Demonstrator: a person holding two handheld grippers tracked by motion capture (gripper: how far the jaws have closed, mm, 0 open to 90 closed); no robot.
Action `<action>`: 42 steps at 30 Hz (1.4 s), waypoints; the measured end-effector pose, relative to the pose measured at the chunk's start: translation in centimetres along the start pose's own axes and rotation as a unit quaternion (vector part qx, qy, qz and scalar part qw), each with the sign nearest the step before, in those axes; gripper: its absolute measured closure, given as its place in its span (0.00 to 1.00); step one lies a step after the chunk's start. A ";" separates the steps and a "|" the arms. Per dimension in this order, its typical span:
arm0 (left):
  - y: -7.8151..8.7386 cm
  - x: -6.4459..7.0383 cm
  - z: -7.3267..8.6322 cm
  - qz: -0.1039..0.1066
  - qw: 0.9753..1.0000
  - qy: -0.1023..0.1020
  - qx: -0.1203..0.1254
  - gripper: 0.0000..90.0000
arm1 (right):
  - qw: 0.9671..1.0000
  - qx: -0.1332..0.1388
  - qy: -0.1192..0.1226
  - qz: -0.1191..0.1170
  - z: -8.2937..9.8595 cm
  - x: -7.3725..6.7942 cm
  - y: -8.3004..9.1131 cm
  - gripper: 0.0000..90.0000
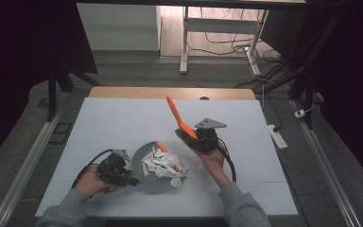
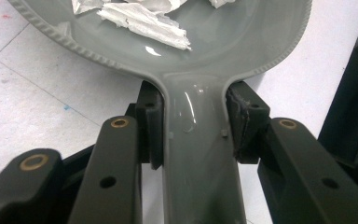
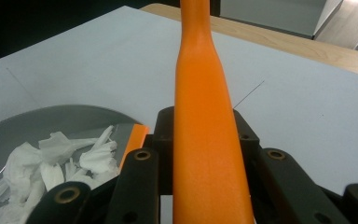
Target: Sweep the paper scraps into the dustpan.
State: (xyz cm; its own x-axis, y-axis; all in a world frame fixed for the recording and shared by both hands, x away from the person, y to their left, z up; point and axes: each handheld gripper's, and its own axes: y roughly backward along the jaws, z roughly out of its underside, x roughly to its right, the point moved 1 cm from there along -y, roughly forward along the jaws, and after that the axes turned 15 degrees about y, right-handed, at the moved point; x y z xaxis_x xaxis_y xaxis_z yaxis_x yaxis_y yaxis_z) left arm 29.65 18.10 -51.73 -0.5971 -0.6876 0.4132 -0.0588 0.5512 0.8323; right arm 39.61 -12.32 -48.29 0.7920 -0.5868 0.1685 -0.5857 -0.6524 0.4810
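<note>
A grey dustpan [image 1: 139,163] lies on the white table near its front edge, with torn white paper scraps [image 1: 163,165] piled in it. My left gripper [image 1: 131,180] is shut on the dustpan's handle [image 2: 198,154]; its pads [image 2: 151,126] press both sides just behind the pan [image 2: 233,42] and its scraps [image 2: 144,21]. My right gripper [image 1: 189,135] is shut on an orange scraper. Its long handle [image 1: 174,111] points up and away, and its blade end [image 1: 162,146] reaches the pan's far rim. In the right gripper view the handle [image 3: 205,116] runs between the jaws, above the pan [image 3: 37,121] and paper [image 3: 51,163].
The white table top [image 1: 123,123] has a wooden strip [image 1: 170,92] along its far edge. A power strip [image 1: 276,135] lies on the floor to the right. White desk legs [image 1: 184,42] and cables stand beyond the table.
</note>
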 end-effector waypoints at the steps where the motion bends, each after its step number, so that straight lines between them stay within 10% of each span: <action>1: 0.0 0.0 0.0 0.000 1.000 0.000 0.000 0.68 | 1.000 -0.008 -0.003 0.003 0.2 0.1 0.0 0.78; 13: 0.0 0.1 0.2 0.001 1.000 0.002 0.000 0.68 | 0.995 -0.088 -0.021 0.035 2.9 0.1 -0.9 0.78; 28: -0.1 0.1 0.2 0.001 1.000 0.003 -0.001 0.68 | 0.997 -0.050 -0.019 -0.048 0.3 -5.7 -2.8 0.78; 35: -0.1 0.0 0.3 0.003 1.000 0.004 0.000 0.68 | 0.999 -0.010 -0.032 -0.018 -0.9 -3.3 0.5 0.78; 42: 0.1 0.0 0.6 0.003 1.000 0.004 0.002 0.68 | 0.998 -0.034 -0.050 0.035 1.6 -0.3 3.6 0.78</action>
State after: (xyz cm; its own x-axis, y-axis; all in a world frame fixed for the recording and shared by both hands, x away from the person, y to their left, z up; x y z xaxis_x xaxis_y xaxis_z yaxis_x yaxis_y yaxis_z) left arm 29.19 18.38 -51.89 -0.5908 -0.6877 0.4219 -0.0572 0.5574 0.8283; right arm 36.99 -15.22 -48.00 0.7261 -0.6771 0.1196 -0.6238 -0.5755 0.5287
